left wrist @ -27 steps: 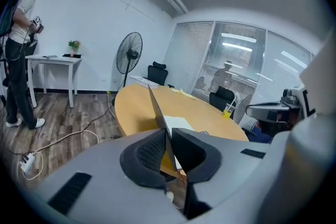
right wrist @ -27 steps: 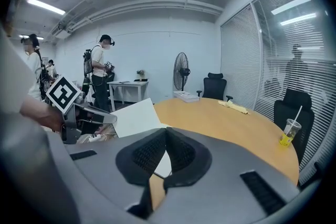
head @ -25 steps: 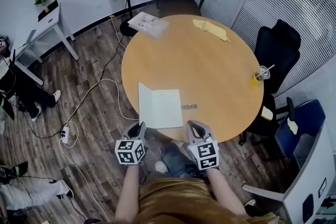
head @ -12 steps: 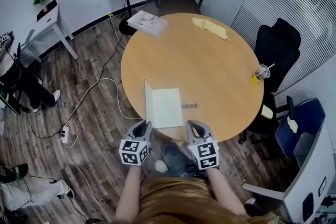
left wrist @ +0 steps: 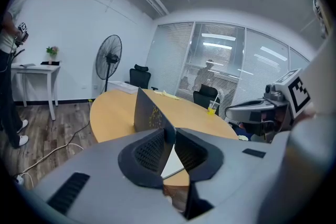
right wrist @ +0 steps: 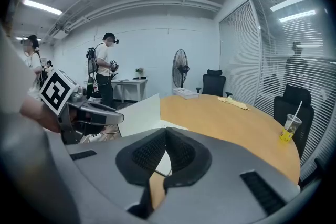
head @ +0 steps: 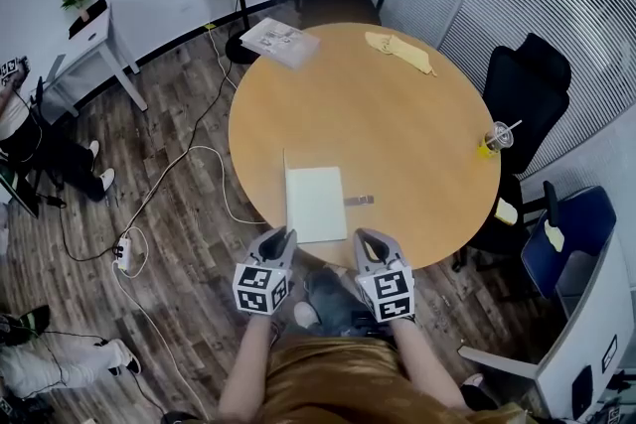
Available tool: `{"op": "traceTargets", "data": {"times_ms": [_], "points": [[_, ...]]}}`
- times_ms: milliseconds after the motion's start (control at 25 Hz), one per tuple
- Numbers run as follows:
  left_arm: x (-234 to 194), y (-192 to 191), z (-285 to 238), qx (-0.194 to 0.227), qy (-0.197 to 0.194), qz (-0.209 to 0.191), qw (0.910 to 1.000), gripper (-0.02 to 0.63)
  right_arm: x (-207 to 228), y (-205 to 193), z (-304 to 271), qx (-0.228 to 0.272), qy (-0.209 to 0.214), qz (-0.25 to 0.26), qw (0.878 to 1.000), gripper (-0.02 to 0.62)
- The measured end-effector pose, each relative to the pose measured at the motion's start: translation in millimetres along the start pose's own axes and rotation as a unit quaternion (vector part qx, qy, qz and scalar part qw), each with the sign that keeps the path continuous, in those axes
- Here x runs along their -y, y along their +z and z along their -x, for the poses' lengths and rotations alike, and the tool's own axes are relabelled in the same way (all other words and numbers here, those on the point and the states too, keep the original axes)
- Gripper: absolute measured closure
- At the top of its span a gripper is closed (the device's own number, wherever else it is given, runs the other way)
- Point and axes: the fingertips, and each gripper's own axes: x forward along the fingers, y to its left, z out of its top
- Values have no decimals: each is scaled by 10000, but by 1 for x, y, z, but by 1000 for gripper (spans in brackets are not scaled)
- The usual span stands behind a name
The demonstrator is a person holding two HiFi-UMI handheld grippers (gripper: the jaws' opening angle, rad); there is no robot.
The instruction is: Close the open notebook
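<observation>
The notebook [head: 316, 204] lies on the near side of the round wooden table [head: 397, 114], close to the edge in front of me. Its right half is flat on the wood, white pages up, while its left cover [left wrist: 148, 112] stands almost upright along the spine.

My left gripper [head: 281, 235] is at the notebook's near left corner. Its jaws have just been opening and now stand narrowly apart, with the lower edge of the raised cover between them, no longer pinched. My right gripper [head: 363, 238] hangs just off the table's near edge by the notebook's near right corner, its fingertips closed together on nothing.

Just right of the notebook sits a small grey object [head: 359, 201] that I cannot identify. Farther out on the table are a plastic cup with a straw [head: 492, 142] at the right rim, a yellow cloth [head: 399, 52] and a stack of printed papers [head: 280, 42] at the far side.
</observation>
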Motion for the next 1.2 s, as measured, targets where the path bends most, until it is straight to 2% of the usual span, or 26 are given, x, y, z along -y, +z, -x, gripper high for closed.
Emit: {"op": "traceTargets", "data": {"times_ms": [520,1000,1200], "points": [[25,-3,-18,-222,-376,-399,9983,509,13,-4,3,-9,-134,-50,9999,583],[46,-8,-36,-437,-534,-605,9958,494,26,-14,2,-117,-147,-125,9997,583],[52,-12,-44,-619,-548,-1025,9913,491,38,-19,2,-173,-214,-172,9995,583]]}}
